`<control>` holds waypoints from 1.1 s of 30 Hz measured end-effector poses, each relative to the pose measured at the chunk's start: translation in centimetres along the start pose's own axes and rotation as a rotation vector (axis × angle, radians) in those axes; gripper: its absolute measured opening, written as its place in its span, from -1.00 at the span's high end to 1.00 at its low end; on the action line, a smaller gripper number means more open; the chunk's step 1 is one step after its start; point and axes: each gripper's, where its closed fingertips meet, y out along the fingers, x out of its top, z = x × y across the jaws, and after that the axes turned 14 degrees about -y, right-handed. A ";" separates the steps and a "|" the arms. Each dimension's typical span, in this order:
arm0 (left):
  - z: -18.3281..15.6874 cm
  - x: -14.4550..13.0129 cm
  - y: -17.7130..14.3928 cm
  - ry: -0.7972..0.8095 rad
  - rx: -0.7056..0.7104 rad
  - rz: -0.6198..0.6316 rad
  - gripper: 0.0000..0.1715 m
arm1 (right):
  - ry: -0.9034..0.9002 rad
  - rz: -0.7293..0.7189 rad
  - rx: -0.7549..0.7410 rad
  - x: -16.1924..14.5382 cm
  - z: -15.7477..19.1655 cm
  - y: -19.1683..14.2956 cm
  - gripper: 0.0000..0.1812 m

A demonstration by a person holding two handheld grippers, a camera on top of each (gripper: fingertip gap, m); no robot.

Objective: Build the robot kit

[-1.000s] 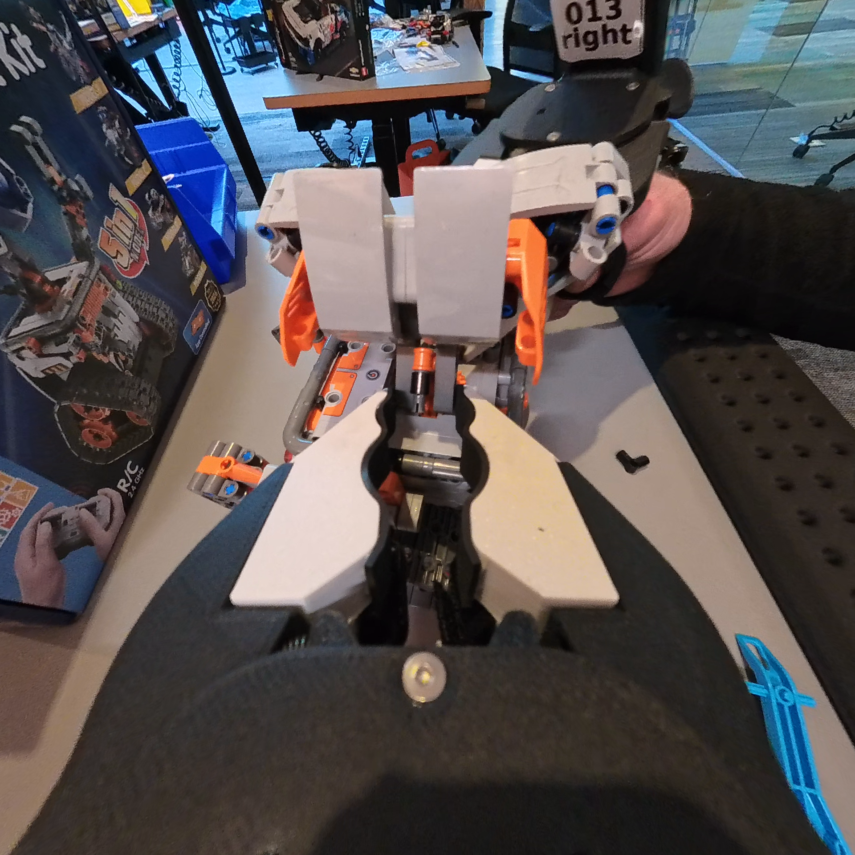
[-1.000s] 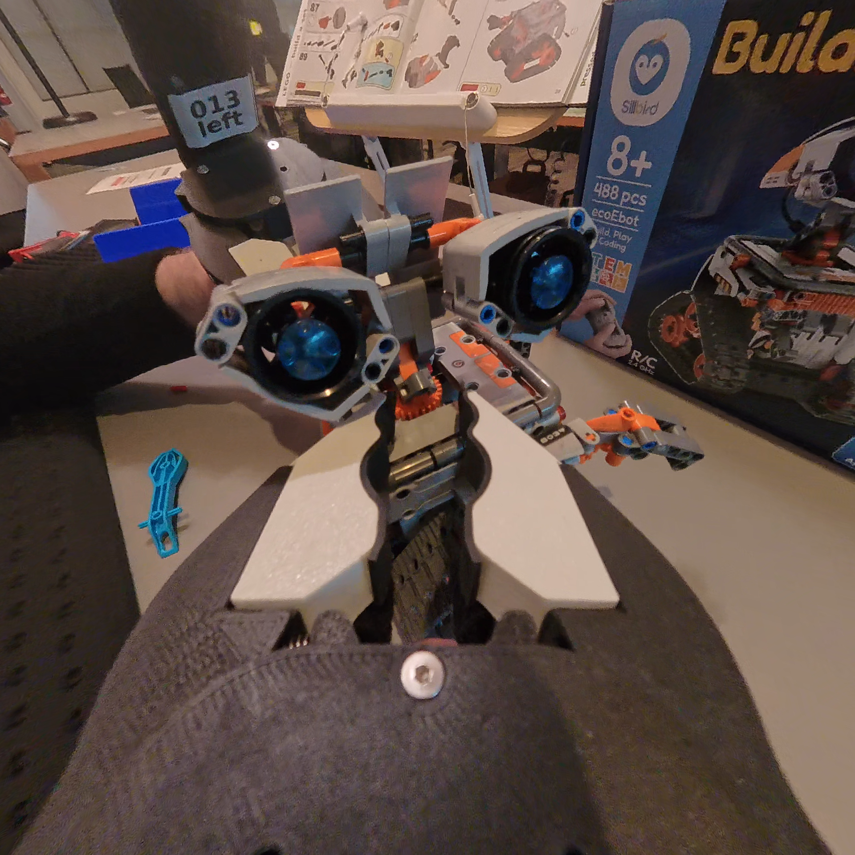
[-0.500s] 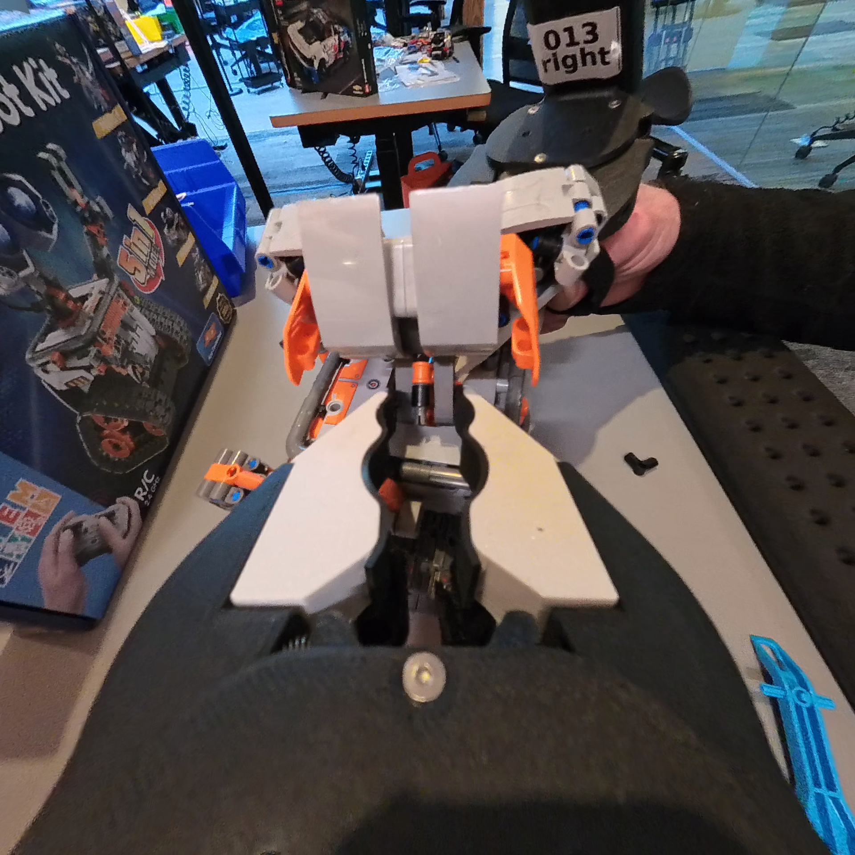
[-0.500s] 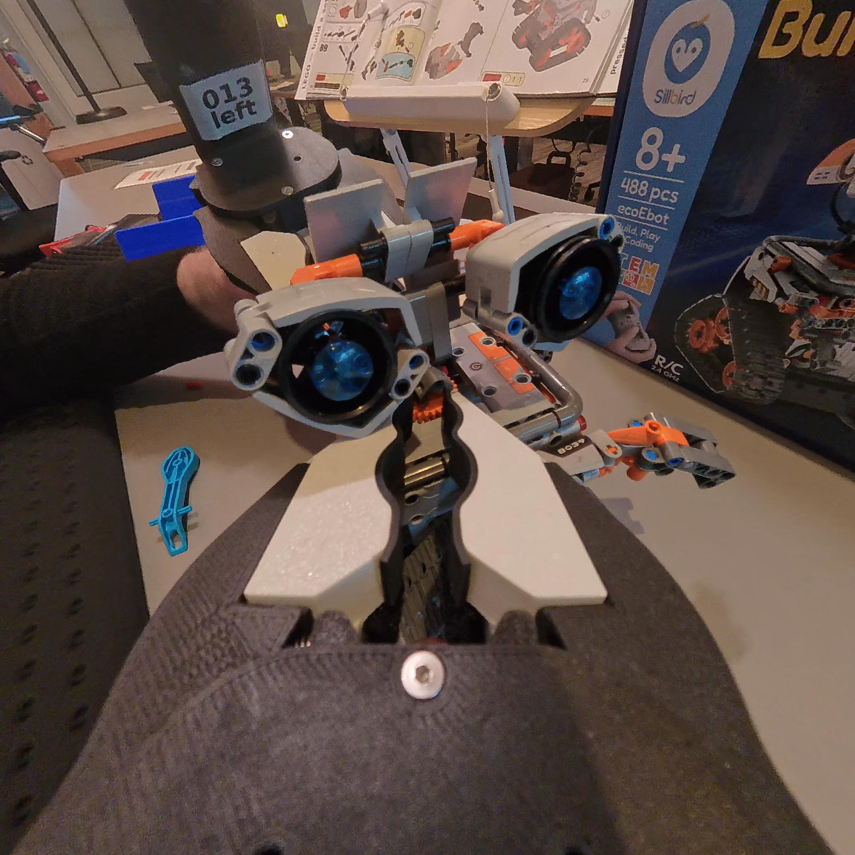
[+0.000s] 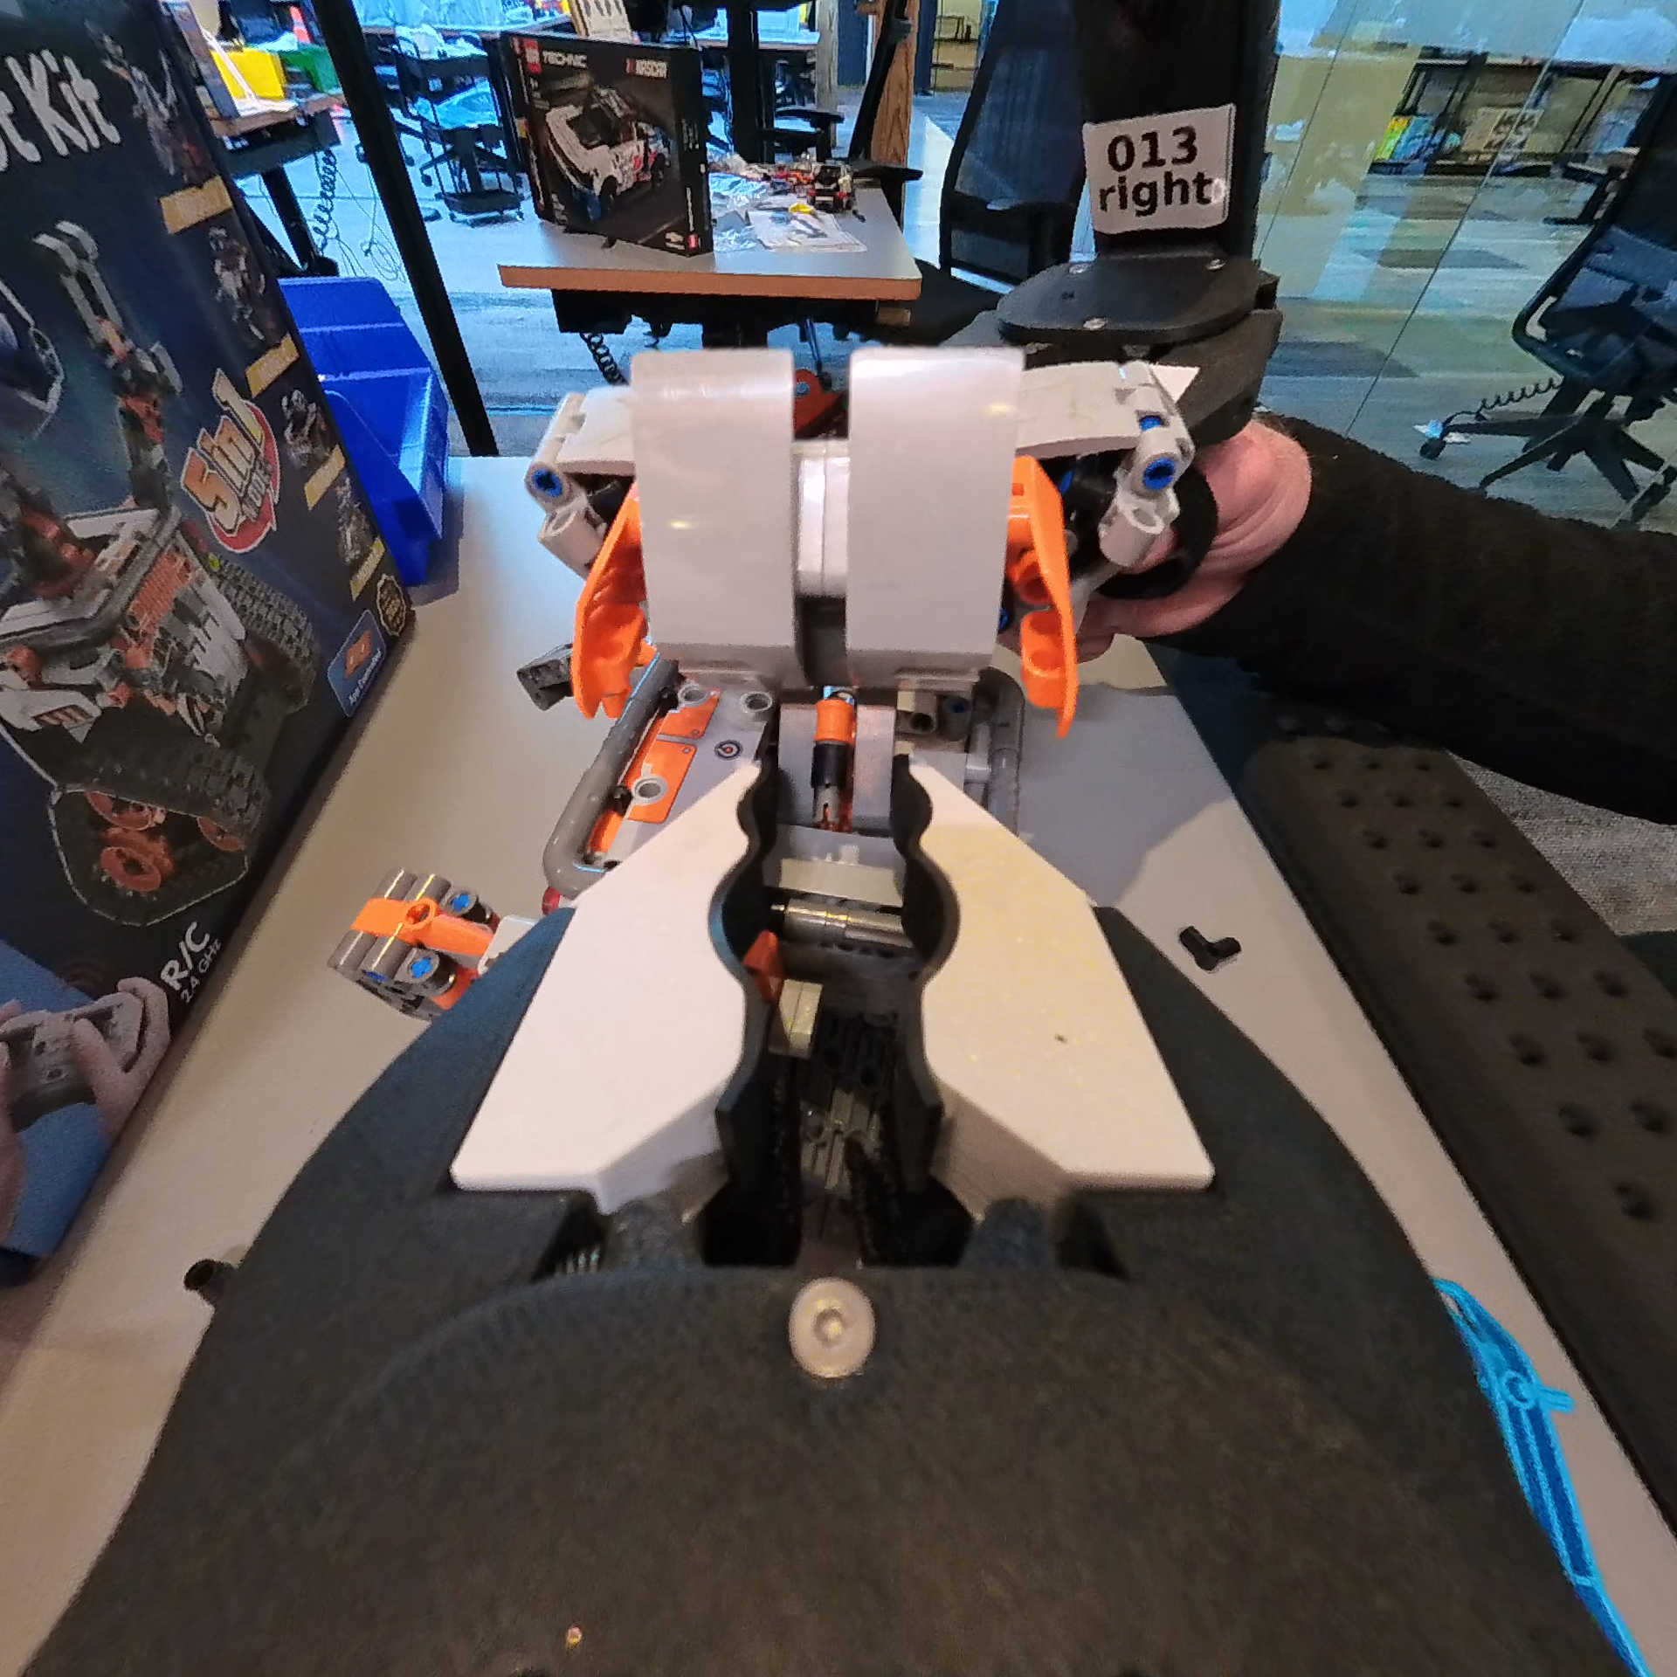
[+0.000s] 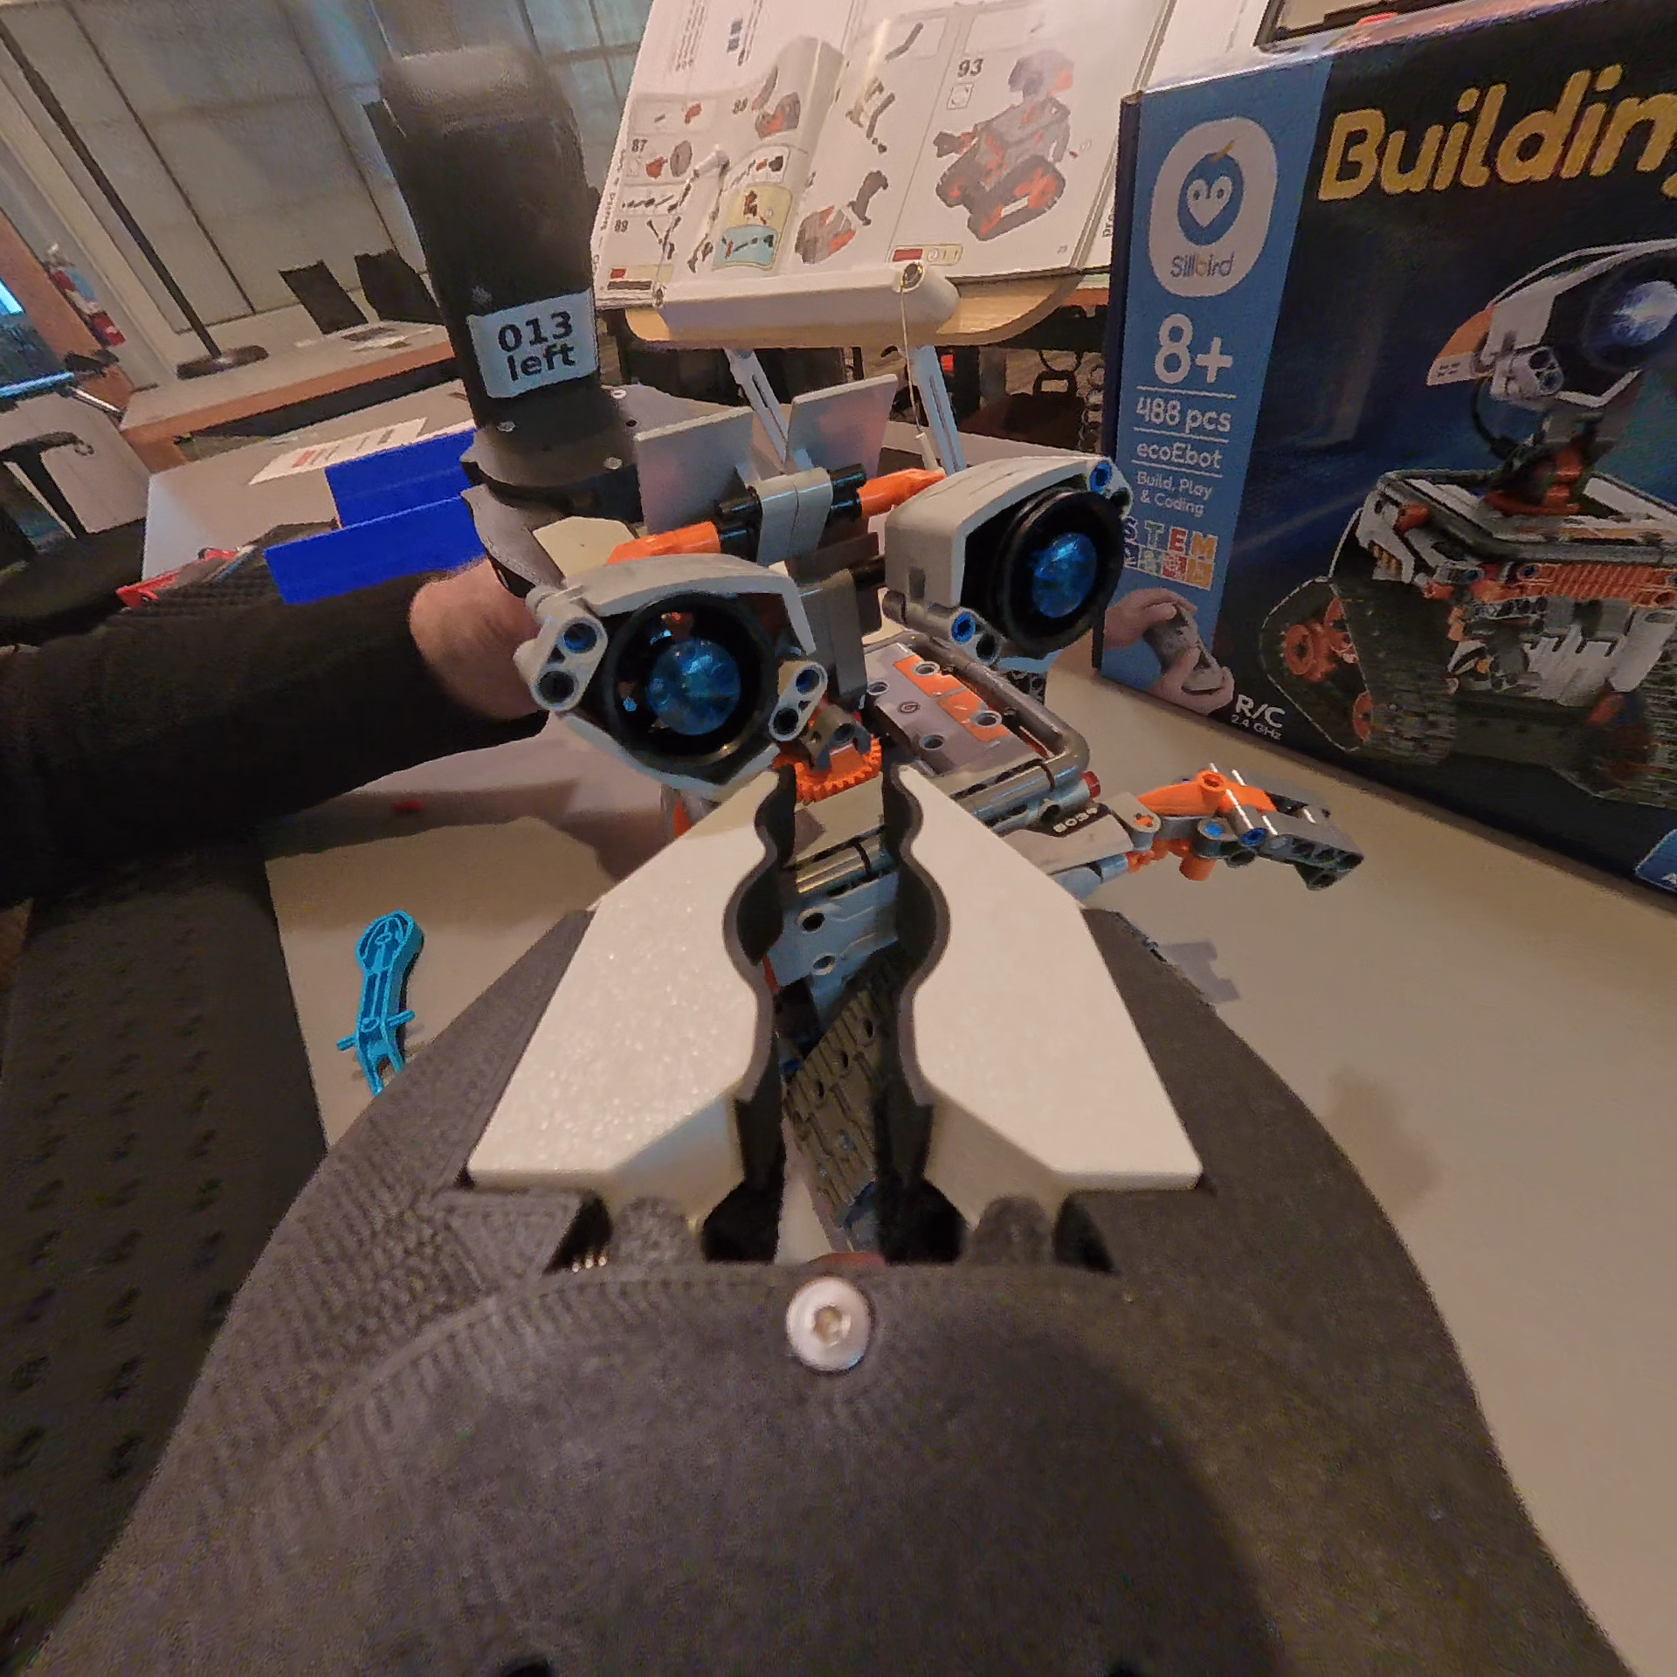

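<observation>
Brick robot (image 5: 821,581) clamped between both grippers' fingers (image 6: 653,989).

Writing marks the kit box (image 6: 1361,408), open manual (image 6: 862,136) and handle labels (image 6: 535,349).

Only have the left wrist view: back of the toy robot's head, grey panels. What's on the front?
Observer: Two grey eye housings with blue lenses on the toy robot, facing the right wrist camera.
Operator: Right fingers on it?
Observer: Yes. The right gripper has its fingers closed around the body just below the eyes.
Operator: Anything beyond the head on that side?
Observer: An open instruction booklet propped on a stand.
</observation>
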 end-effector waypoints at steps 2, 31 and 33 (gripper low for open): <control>0.0 -0.1 0.1 -0.005 -0.005 -0.003 0.71 | -0.004 0.013 0.003 -0.3 0.1 0.3 0.81; 0.2 -0.4 0.0 0.022 0.010 0.021 0.71 | 0.008 -0.173 -0.078 3.9 -1.0 -4.9 0.39; 0.2 -0.4 0.1 0.019 0.006 0.021 0.71 | -0.035 -0.111 -0.049 4.0 -0.4 -4.2 0.22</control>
